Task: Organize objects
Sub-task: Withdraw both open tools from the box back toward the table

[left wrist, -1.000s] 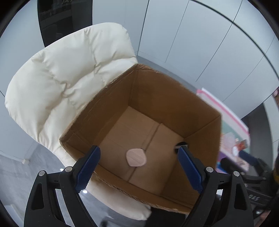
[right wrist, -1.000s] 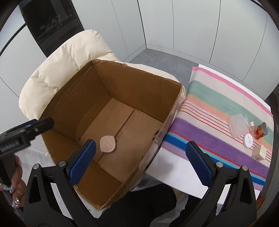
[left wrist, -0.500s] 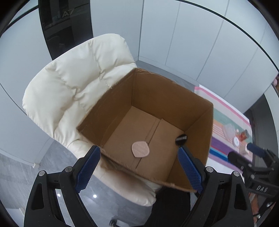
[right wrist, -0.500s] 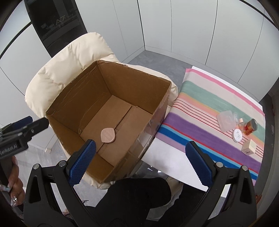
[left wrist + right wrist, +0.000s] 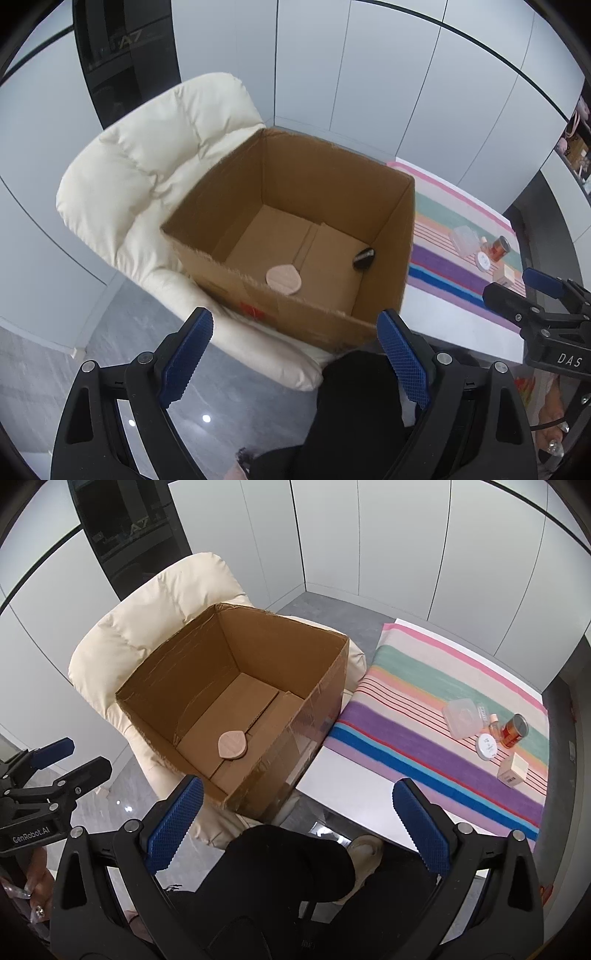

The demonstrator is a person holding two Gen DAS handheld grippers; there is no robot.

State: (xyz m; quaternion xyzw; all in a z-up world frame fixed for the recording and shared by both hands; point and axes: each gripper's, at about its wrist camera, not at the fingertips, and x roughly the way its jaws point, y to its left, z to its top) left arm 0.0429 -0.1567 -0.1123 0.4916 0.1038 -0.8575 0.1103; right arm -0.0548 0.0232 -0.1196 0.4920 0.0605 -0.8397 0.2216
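I am holding both grippers above the scene, angled down. The left gripper is standing wide open with nothing between its blue pads, and the right gripper is also gaping wide and carrying nothing.

The cardboard box is sitting on the cream padded chair, and inside it I am seeing a pink flat puff on the floor flaps and a small dark object in the right-hand corner.

The things left to sort are lying on the striped cloth, to the right of the box and well apart from it: a clear plastic case, a small bottle, an amber jar lying tilted, a white round lid and a cream cube box, all clustered close together.

From my right jaws that cluster is lying far and to the right; the right gripper is the nearer one, I judge, so I am expecting it to make the reach.
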